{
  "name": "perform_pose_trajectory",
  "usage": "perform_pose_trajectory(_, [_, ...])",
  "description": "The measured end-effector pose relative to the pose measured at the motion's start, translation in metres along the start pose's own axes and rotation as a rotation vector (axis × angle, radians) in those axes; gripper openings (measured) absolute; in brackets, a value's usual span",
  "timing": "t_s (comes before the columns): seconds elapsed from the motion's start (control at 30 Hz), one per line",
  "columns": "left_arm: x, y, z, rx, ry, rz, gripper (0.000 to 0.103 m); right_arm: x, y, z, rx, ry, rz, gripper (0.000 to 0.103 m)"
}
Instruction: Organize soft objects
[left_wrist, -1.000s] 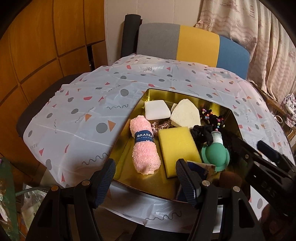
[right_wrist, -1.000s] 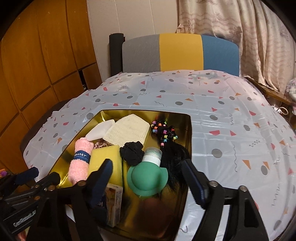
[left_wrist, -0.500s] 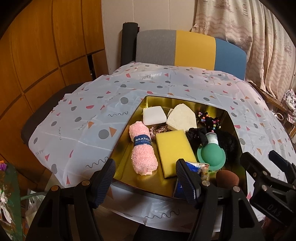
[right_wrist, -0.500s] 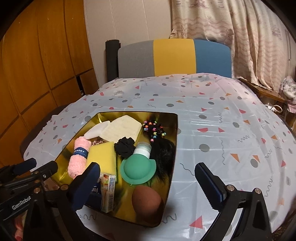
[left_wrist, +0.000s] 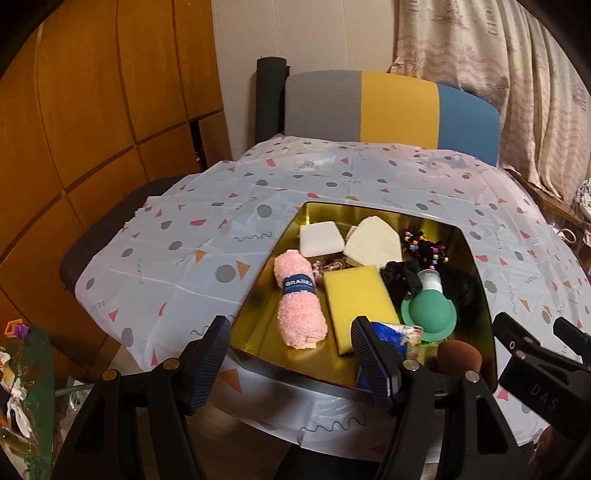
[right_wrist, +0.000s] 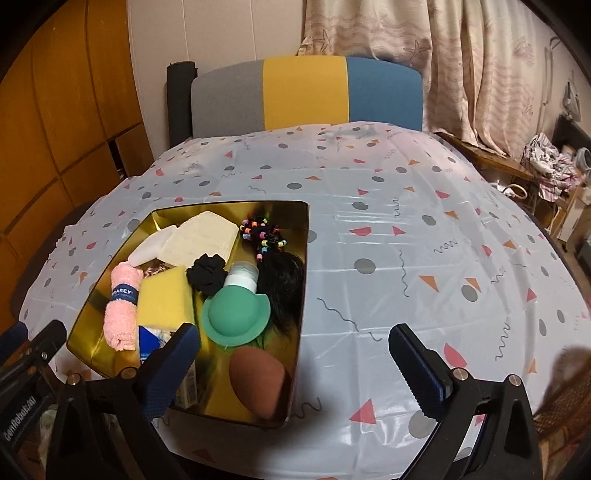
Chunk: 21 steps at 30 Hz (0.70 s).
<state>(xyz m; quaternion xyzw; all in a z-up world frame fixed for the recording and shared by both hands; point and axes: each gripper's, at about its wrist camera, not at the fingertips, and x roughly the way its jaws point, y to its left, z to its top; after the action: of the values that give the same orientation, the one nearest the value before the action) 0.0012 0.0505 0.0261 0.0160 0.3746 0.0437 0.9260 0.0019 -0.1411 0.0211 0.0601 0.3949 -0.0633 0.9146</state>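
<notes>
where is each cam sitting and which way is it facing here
Left wrist: rides on the left claw, angled down over the near left edge of the gold tray; its own two open fingers show, and the right claw pokes in at right.
Right wrist: rides on the right claw, angled down over the tray's near right corner and the patterned tablecloth; its wide-open fingers show, and the left claw at left.
Shared: tray, pink towel roll, yellow sponge, green hat, striped chair.
</notes>
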Motion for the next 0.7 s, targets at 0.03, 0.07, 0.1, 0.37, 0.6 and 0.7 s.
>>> perform_pose_trajectory(0.03, [0.000, -0.001, -0.001, 0.003, 0.000, -0.007, 0.069, -0.001, 0.000, -0.002, -0.001, -0.002, -0.001, 0.103])
perform_pose_trajectory(0.07, [0.001, -0.002, -0.001, 0.007, 0.004, -0.013, 0.069, -0.002, -0.001, -0.003, 0.001, -0.007, 0.000, 0.103])
perform_pose_trajectory(0.1, [0.001, -0.003, -0.002, 0.010, 0.011, -0.019, 0.069, -0.003, -0.001, -0.004, 0.002, -0.012, 0.004, 0.103])
perform_pose_trajectory(0.37, [0.006, -0.005, -0.005, 0.005, 0.045, -0.037, 0.069, -0.008, 0.006, -0.007, -0.014, -0.037, -0.002, 0.103])
perform_pose_trajectory(0.6, [0.007, -0.005, -0.005, 0.013, 0.045, -0.040, 0.069, -0.008, 0.012, -0.009, -0.040, -0.050, -0.007, 0.103])
perform_pose_trajectory(0.7, [0.009, -0.006, -0.006, 0.019, 0.051, -0.044, 0.069, -0.009, 0.012, -0.009, -0.044, -0.053, -0.005, 0.103])
